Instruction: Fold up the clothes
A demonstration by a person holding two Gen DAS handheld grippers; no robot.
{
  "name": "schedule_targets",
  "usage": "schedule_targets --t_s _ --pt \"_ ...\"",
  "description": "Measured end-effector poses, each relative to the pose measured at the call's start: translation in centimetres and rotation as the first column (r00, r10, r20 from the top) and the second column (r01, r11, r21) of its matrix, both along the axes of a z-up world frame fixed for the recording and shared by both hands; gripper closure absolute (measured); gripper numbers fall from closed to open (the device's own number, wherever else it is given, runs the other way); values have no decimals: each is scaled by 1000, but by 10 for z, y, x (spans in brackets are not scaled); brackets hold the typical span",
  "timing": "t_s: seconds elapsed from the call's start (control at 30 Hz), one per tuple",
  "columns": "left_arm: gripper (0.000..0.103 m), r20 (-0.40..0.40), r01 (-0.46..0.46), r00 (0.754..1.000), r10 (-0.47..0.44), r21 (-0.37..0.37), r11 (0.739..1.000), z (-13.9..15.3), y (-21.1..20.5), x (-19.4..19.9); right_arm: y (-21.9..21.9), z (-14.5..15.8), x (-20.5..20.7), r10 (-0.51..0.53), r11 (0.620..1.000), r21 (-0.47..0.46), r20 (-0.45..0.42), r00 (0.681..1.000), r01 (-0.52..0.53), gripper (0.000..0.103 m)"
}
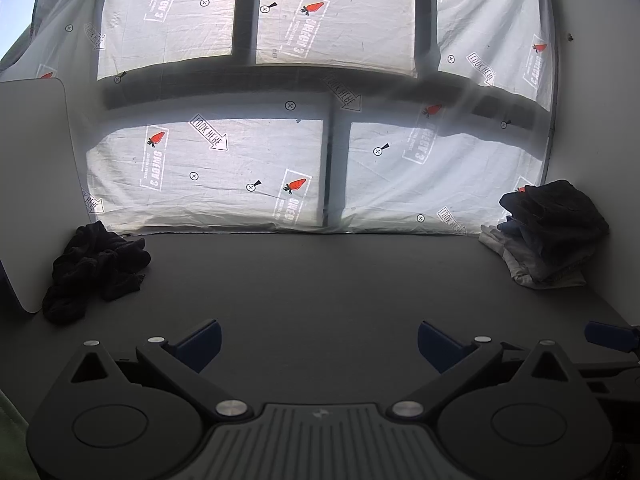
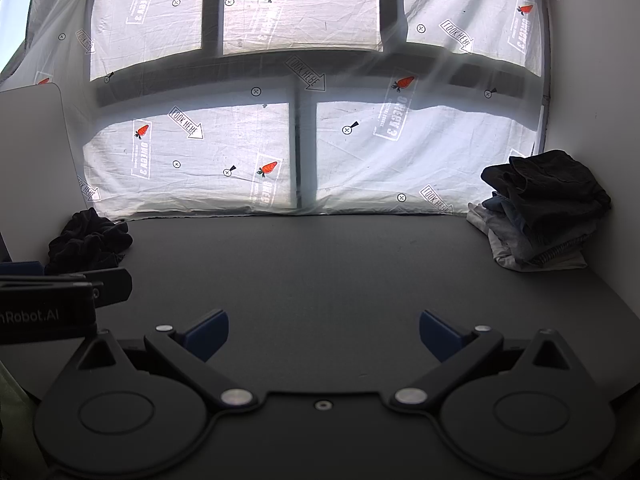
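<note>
your left gripper (image 1: 318,344) and right gripper (image 2: 324,334) both hover over the dark bench (image 1: 320,280), fingers spread wide with nothing between them. the crumpled black garment (image 1: 96,270) lies at the bench's far left corner, well apart from the folded stack (image 1: 552,236) at the far right, below the printed sheet (image 1: 248,168).

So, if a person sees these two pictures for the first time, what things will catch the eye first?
First, the bright white sheet printed with red carrots and "LOOK HERE" arrows, hung over the window behind the dark table. Then the two heaps of clothes: a crumpled black garment at the table's far left, and a folded stack at the far right. In front, the left gripper and right gripper have their jaws wide open, holding nothing.
</note>
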State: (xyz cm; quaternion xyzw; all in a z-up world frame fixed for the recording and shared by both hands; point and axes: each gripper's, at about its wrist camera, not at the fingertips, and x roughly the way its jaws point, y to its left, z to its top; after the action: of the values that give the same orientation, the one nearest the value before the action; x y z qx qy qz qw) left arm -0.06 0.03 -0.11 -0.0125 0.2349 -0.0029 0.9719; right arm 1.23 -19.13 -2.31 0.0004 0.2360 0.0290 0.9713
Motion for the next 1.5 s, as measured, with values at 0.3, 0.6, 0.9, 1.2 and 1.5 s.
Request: schedule_targets --t_s 0.3,0.6,0.9,1.2,1.5 --pt "0 3 -3 1000 3 1 1000 -2 2 -1 -2 -1 0 4 1000 -2 6 1000 -4 0" --pt "0 -1 0 1000 0 -5 1000 -1 6 0 3 1 -1 5 1000 -5 4 1000 -5 0" --pt "0 0 0 1000 0 -9 1000 0 8 0 3 2 -1 6 1000 -6 4 1000 -5 0" --pt "0 3 0 1000 0 -8 1000 0 8 -1 1 3 -1 5 1000 -5 5 1000 -5 0" --pt "0 6 12 1000 -12 -6 1000 1 5 1 1 4 -3 -3 1000 -9 11 1000 3 0"
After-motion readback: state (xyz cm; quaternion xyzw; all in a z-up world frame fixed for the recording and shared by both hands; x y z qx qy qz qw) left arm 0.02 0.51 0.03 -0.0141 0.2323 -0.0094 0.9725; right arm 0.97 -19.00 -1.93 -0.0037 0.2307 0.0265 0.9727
